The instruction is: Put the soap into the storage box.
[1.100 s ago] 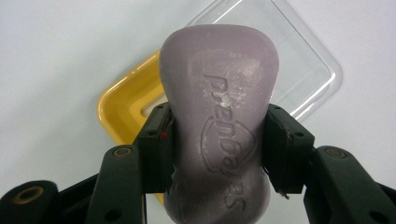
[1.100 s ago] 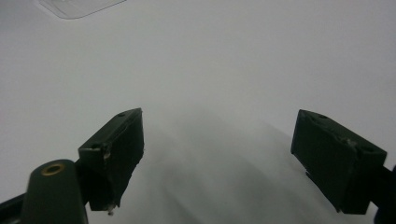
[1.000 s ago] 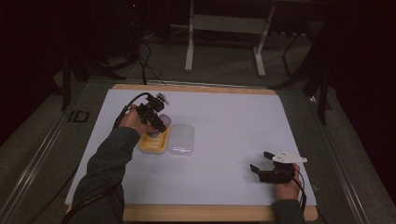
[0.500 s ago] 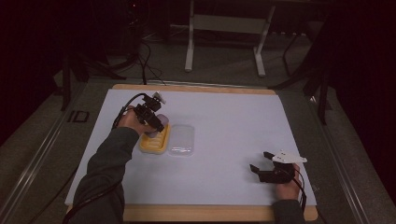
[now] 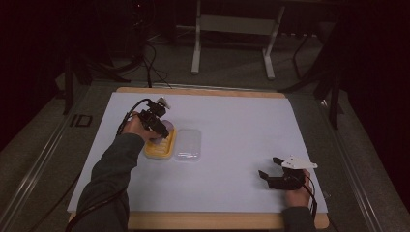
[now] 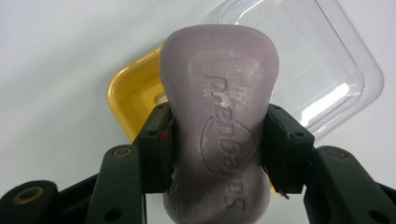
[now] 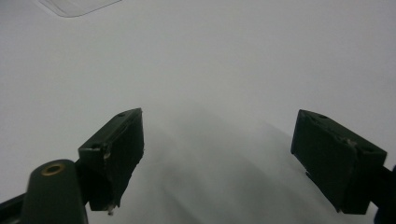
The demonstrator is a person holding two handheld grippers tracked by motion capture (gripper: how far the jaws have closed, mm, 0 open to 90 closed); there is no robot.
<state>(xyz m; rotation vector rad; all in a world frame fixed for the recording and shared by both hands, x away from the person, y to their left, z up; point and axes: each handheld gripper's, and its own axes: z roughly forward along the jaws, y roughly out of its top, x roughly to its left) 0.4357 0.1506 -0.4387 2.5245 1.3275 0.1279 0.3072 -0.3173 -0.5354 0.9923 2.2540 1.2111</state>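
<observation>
A pale purple bar of soap (image 6: 219,116) with embossed lettering is clamped between the jaws of my left gripper (image 6: 217,140), held above a yellow soap dish (image 6: 133,95). In the high view the left gripper (image 5: 157,123) hovers over the yellow soap dish (image 5: 162,147) at the table's left, and the soap (image 5: 162,128) shows as a small purple patch. A clear plastic lid (image 5: 187,144) lies flat just right of the dish; the same clear plastic lid (image 6: 317,70) shows behind the soap. My right gripper (image 5: 270,170) rests at the front right, its jaws wide apart over bare white surface (image 7: 217,149).
The white sheet (image 5: 241,125) covers a wooden board (image 5: 203,220). Cables trail from the left gripper over the table's back left. A corner of the clear lid (image 7: 74,5) shows at the top left of the right gripper view. A metal stand (image 5: 232,29) stands beyond the table.
My left gripper has lifted and drawn back slightly over the yellow dish with the soap in it. The right gripper has not moved.
</observation>
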